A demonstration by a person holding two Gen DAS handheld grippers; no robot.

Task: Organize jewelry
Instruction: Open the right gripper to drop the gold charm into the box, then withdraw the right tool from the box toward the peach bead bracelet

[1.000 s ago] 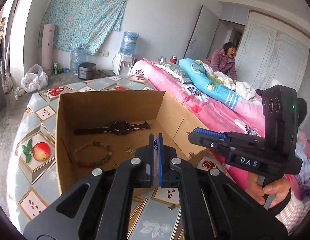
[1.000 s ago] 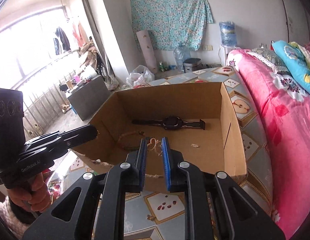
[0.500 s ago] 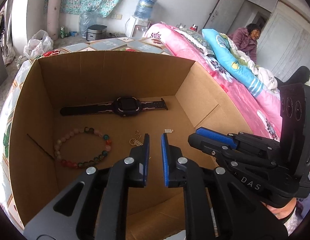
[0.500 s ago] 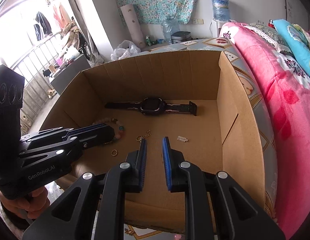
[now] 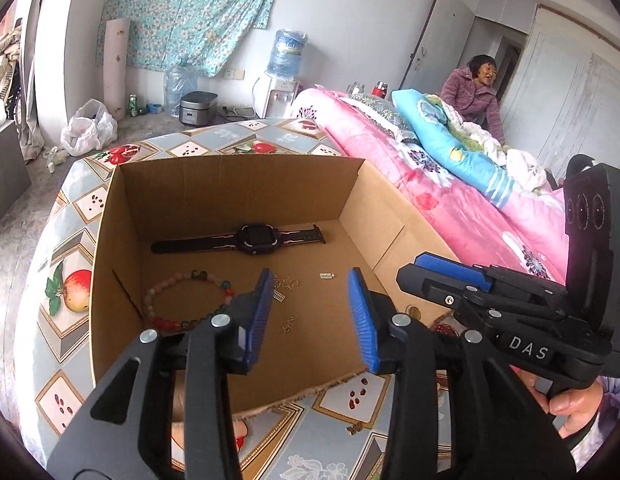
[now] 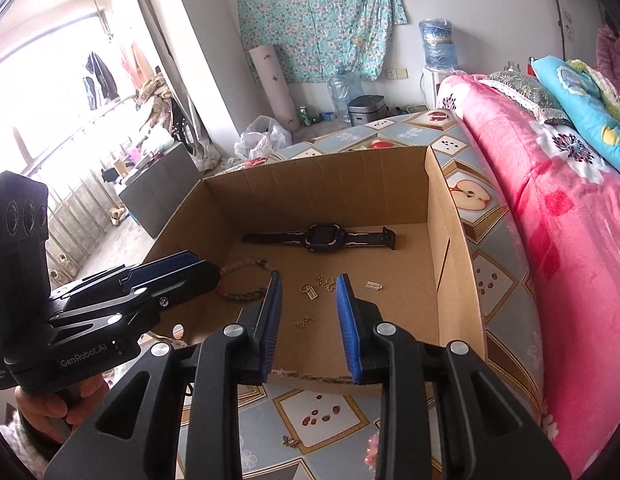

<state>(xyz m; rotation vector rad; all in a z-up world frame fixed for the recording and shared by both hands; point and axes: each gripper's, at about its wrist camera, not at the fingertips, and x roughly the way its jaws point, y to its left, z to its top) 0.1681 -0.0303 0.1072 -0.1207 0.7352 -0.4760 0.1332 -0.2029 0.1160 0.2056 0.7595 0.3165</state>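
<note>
An open cardboard box (image 5: 237, 160) (image 6: 318, 160) holds a black watch (image 5: 255, 236) (image 6: 324, 236), a coloured bead bracelet (image 5: 181, 304) (image 6: 245, 295), gold pendants (image 5: 287, 284) (image 6: 318, 286), a small gold piece (image 5: 287, 325) (image 6: 303, 323) and a silver clasp (image 5: 327, 276) (image 6: 374, 286). My left gripper (image 5: 310, 280) (image 6: 197, 264) hovers over the box's near edge, its jaws opening with nothing between them. Beside it, my right gripper (image 6: 308, 282) (image 5: 414, 272) is also opening and grips nothing.
The box stands on a table with a fruit-patterned cloth (image 5: 65, 292) (image 6: 322, 420). A tiny gold item (image 5: 354, 429) (image 6: 289, 441) lies on the cloth in front of the box. A bed with a pink blanket (image 6: 570, 208) runs along the right, and a person (image 5: 476, 96) is beyond it.
Both grippers dipped over the box, then drew back, and their jaws have spread wider. The gold pendant once between the right jaws now lies on the box floor.
</note>
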